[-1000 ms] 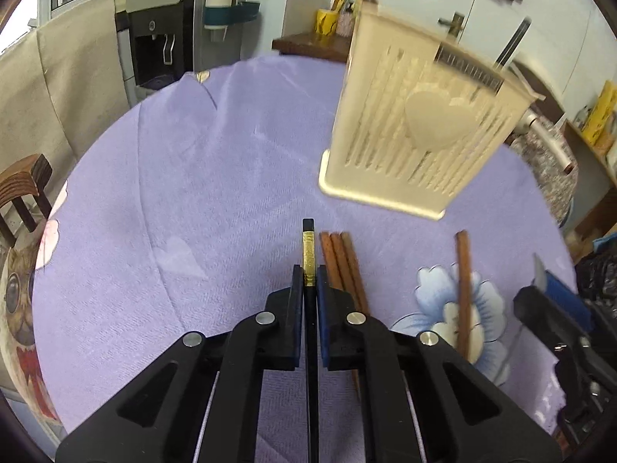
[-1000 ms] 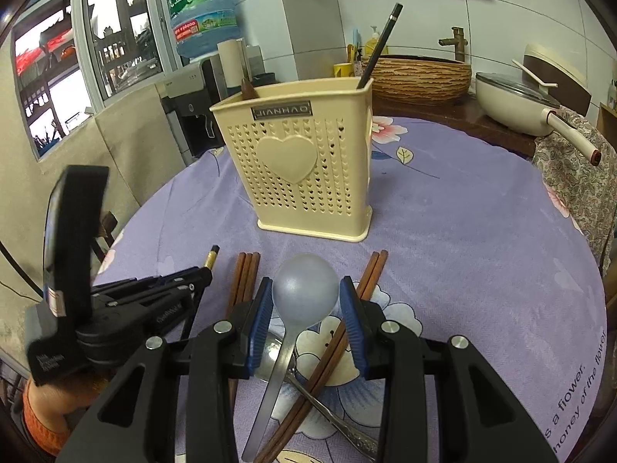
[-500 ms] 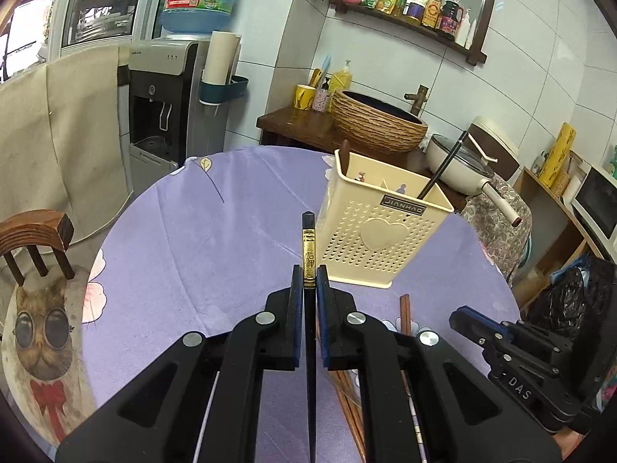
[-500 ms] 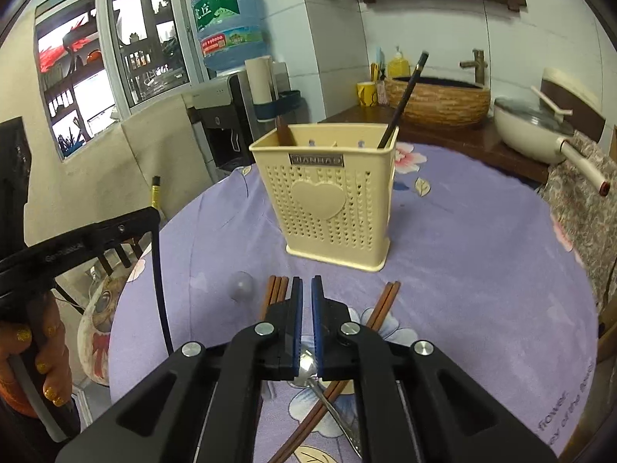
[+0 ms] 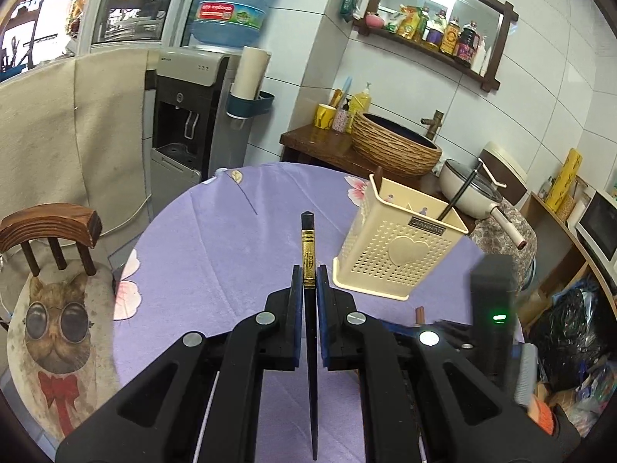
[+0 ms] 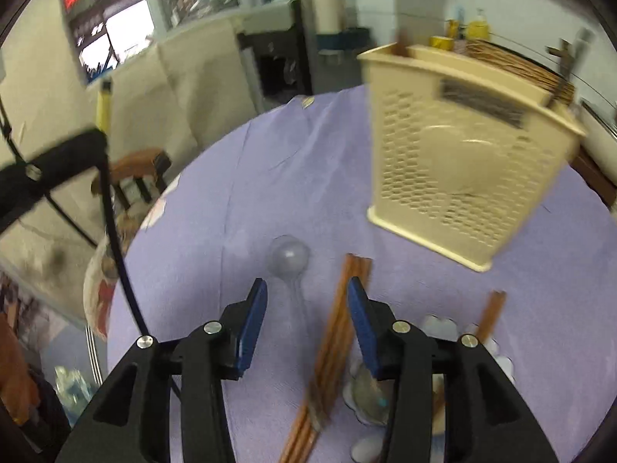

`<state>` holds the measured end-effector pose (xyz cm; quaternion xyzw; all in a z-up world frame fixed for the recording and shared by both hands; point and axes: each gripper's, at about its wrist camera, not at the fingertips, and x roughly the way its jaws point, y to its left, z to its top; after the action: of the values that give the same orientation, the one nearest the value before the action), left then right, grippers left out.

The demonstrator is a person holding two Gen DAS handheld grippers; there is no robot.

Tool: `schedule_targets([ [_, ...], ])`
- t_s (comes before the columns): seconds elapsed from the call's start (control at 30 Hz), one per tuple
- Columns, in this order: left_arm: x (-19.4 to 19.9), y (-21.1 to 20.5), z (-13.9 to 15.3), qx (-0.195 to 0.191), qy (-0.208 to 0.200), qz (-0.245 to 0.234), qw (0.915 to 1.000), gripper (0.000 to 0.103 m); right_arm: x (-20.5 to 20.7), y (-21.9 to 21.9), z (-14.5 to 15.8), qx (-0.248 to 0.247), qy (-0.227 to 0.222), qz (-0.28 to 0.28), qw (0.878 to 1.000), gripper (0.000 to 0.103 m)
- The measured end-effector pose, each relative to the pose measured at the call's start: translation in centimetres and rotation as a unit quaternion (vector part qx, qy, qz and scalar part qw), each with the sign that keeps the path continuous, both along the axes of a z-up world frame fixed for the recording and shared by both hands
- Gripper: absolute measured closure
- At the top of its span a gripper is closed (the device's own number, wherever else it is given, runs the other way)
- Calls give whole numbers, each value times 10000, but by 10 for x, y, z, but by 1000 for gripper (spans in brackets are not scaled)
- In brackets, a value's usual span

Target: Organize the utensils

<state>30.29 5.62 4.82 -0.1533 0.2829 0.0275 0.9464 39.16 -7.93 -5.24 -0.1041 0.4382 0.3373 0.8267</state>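
Left hand-held gripper (image 5: 307,281) is clamped on a black chopstick (image 5: 308,247) with a gold band. The cream utensil holder (image 5: 397,247) stands on the purple worktop (image 5: 216,254) at two o'clock of the gripper's tips.

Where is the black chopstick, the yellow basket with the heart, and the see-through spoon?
black chopstick (image 5: 308,262): left wrist view, on its gold band.
yellow basket (image 5: 385,266): left wrist view, on its holed front wall.
see-through spoon (image 6: 289,256): right wrist view, on its round bowl.
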Motion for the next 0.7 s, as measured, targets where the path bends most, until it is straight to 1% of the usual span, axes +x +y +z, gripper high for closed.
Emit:
schedule_targets([
  [0.1, -7, 9, 1, -66, -32, 31, 10000, 96, 4, 29, -16, -525, -112, 184, 9984, 50],
  [0.17, -10, 12, 2, -67, -60, 44, 9999, 96, 9, 42, -24, -826, -220, 123, 9963, 49],
  [0.4, -18, 19, 2, -107, -116, 6, 9999, 96, 28, 52, -37, -802, 173, 44, 9966, 50],
  [0.5, -18, 19, 2, -128, -125, -12, 9998, 96, 30, 57, -37, -788, 153, 19, 9968, 50],
  [0.57, -18, 19, 3, -131, -130, -28, 9998, 96, 29, 57, -38, -774, 140, -14, 9969, 51],
  [0.6, -18, 19, 3, -130, -131, -29, 9998, 96, 31, 58, -39, -760, 133, -25, 9970, 56],
  [0.63, -18, 19, 3, -135, -131, -27, 9998, 96, 32, 58, -39, -744, 120, -41, 9971, 65],
  [0.67, -18, 19, 3, -138, -131, -31, 9998, 96, 32, 58, -39, -743, 119, -52, 9971, 67],
  [0.7, -18, 19, 3, -137, -130, -27, 9998, 96, 32, 58, -39, -752, 128, -63, 9971, 67],
])
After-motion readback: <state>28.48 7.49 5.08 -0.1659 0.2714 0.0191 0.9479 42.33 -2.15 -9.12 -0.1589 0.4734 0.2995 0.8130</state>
